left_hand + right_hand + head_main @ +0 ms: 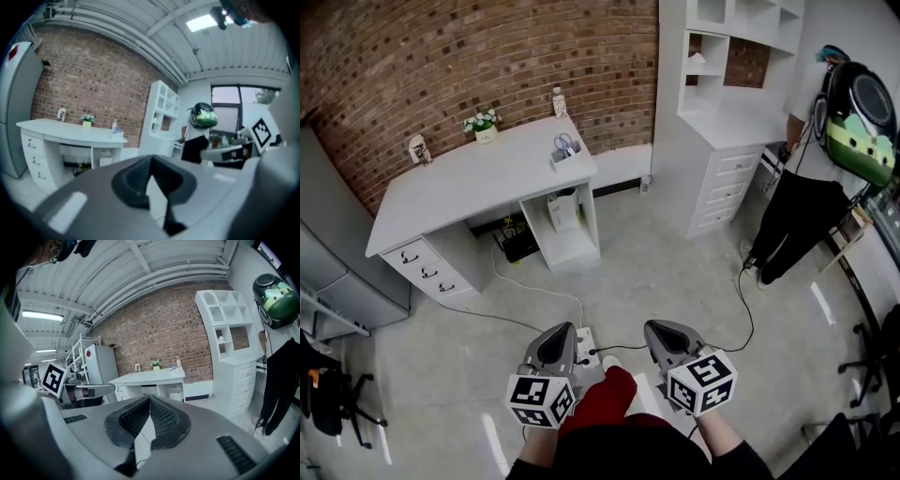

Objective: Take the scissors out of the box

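Blue-handled scissors (564, 143) stand in a small white box (566, 156) at the right end of a white desk (478, 178), far across the floor from me. My left gripper (560, 330) and right gripper (661, 328) are held low in front of me, side by side, both shut and empty. In the left gripper view the left gripper (151, 161) has its pads together, and the box (117, 135) is tiny on the distant desk. In the right gripper view the right gripper (150, 401) also has its pads meeting, pointing toward the desk (150, 376).
A person with a green pack (848, 122) stands at the right by a white shelf-and-drawer unit (727, 112). A black cable (741, 314) and a power strip (585, 345) lie on the floor. A flower pot (484, 126) and bottle (558, 101) stand on the desk. A grey cabinet (333, 262) is at the left.
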Motion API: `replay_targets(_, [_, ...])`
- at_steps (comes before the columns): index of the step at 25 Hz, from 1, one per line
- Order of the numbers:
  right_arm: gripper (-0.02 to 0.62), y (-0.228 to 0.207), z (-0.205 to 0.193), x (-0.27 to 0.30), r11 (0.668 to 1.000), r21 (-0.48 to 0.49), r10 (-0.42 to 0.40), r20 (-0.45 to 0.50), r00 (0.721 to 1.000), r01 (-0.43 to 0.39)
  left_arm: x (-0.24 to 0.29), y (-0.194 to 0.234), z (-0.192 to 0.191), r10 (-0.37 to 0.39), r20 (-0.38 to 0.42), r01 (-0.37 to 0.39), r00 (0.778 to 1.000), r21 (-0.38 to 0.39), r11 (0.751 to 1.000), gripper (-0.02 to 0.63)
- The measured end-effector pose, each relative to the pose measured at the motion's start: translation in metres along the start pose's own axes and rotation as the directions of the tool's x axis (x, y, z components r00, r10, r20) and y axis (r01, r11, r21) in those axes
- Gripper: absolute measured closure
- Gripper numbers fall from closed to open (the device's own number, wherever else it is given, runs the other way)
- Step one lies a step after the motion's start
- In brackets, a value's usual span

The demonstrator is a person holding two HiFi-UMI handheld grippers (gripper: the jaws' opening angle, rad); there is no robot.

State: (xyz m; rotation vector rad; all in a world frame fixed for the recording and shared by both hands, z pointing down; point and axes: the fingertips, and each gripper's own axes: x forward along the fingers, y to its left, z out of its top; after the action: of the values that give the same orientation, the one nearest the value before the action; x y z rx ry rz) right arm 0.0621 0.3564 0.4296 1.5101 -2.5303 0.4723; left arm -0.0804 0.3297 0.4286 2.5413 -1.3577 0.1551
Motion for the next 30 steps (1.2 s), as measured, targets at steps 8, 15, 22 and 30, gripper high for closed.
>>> replay_targets(8, [0.586, -0.041, 0.011, 0.046, 1.0, -0.007, 0.002, -0.036, 0.999, -0.002, 0.06, 0.032, 0.0, 0.005, -0.01, -0.006, 1.0, -0.048, 0.999, 0.603])
replay_targets(15, [0.588, -0.079, 0.031, 0.11, 1.0, 0.003, 0.031, -0.049, 0.998, -0.031, 0.122, 0.069, 0.009, 0.027, -0.029, -0.028, 0.999, -0.062, 0.998, 0.603])
replay_targets(22, [0.586, -0.115, 0.05, 0.16, 0.999, 0.018, 0.035, -0.074, 0.997, -0.034, 0.177, 0.093, 0.027, 0.027, -0.036, -0.03, 0.999, -0.064, 0.998, 0.603])
replay_targets(30, [0.587, -0.132, 0.065, 0.207, 0.998, 0.021, 0.065, -0.103, 0.992, -0.064, 0.214, 0.12, 0.037, 0.04, -0.05, -0.044, 0.998, -0.084, 0.995, 0.603])
